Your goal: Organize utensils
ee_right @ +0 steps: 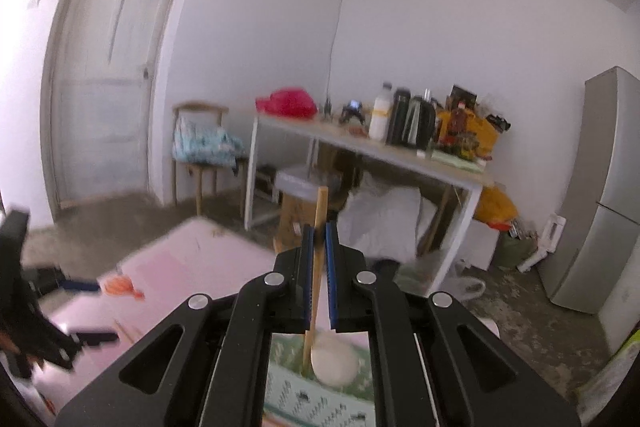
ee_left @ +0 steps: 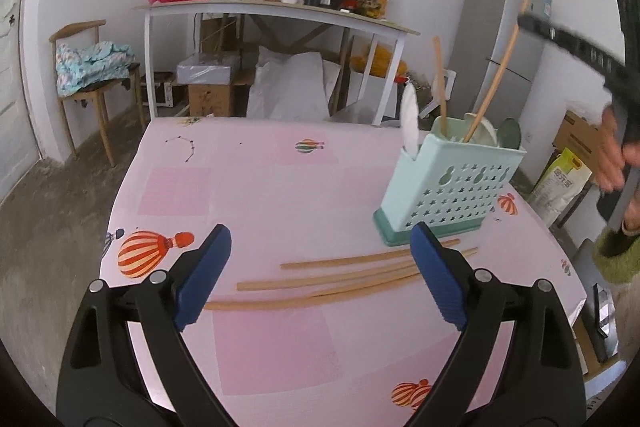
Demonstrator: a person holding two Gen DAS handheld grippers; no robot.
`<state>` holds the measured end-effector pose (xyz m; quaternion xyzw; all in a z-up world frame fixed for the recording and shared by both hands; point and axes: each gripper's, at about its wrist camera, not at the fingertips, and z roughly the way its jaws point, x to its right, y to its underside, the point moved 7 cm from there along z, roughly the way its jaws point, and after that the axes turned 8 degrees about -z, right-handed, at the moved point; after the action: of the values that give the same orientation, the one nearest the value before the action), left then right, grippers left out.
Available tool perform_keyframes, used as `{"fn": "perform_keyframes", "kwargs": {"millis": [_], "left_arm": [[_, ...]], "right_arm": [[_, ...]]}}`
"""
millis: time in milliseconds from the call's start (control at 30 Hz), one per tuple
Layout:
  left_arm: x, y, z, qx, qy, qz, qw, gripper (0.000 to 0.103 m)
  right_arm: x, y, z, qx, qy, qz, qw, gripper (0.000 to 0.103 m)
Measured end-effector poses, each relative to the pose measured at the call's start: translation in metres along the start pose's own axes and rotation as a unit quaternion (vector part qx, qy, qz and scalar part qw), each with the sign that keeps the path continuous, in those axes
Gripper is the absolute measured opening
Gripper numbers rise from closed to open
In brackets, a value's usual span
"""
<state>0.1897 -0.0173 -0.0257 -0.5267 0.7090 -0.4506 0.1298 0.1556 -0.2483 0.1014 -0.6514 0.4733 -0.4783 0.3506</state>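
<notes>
four chopsticks (ee_left: 360, 275) show only below the wide-apart left hand-held gripper (ee_left: 322, 267); right hand-held gripper (ee_right: 319, 243) clamps another chopstick (ee_right: 320, 211).

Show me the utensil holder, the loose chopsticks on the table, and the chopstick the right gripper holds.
Utensil holder (ee_left: 452, 187): left wrist view, perforated front wall.
Loose chopsticks (ee_left: 320, 281): left wrist view, middle of one stick.
Held chopstick (ee_right: 321, 207): right wrist view, shaft above the pads.
</notes>
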Motion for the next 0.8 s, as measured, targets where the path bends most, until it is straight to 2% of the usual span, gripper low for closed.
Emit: {"fn": "perform_keyframes", "kwargs": {"millis": [133,200,233,267,367,433,600,733,800], "left_arm": [[-0.004,0.001,0.003,-0.002,0.001,-0.006,1.0000,0.088],[-0.006,0.001,0.006,-0.006,-0.002,-0.007,1.0000,0.088],[-0.006,0.002,0.007,-0.008,-0.004,-0.007,0.9999,0.088],[-0.007,0.002,0.008,-0.010,-0.007,-0.006,0.9999,0.088],[-0.010,0.002,0.011,-0.011,-0.014,-0.004,0.9998,0.088],[-0.012,0.002,0.013,-0.011,-0.019,-0.001,0.9998,0.088],[-0.015,-0.002,0.025,-0.022,-0.034,0.013,0.9991,0.088],[-0.012,-0.007,0.043,-0.045,-0.029,0.030,0.9981,0.087],[-0.009,-0.010,0.055,-0.060,-0.021,0.038,0.9973,0.078]], "right_arm": [[-0.005,0.027,0.003,-0.043,-0.008,0.016,0.999,0.008],[-0.001,0.033,-0.003,-0.047,-0.007,0.037,0.998,0.022],[0.003,0.034,-0.006,-0.047,-0.004,0.048,0.998,0.035],[0.009,0.035,-0.014,-0.042,0.001,0.065,0.997,0.042],[0.022,0.036,-0.038,-0.022,0.012,0.106,0.994,0.054],[0.029,0.036,-0.053,-0.008,0.021,0.128,0.992,0.058],[0.046,0.050,-0.096,0.027,0.020,0.220,0.975,0.062],[0.047,0.088,-0.101,-0.003,0.004,0.296,0.955,0.063],[0.041,0.111,-0.095,-0.027,-0.021,0.337,0.941,0.063]]}}
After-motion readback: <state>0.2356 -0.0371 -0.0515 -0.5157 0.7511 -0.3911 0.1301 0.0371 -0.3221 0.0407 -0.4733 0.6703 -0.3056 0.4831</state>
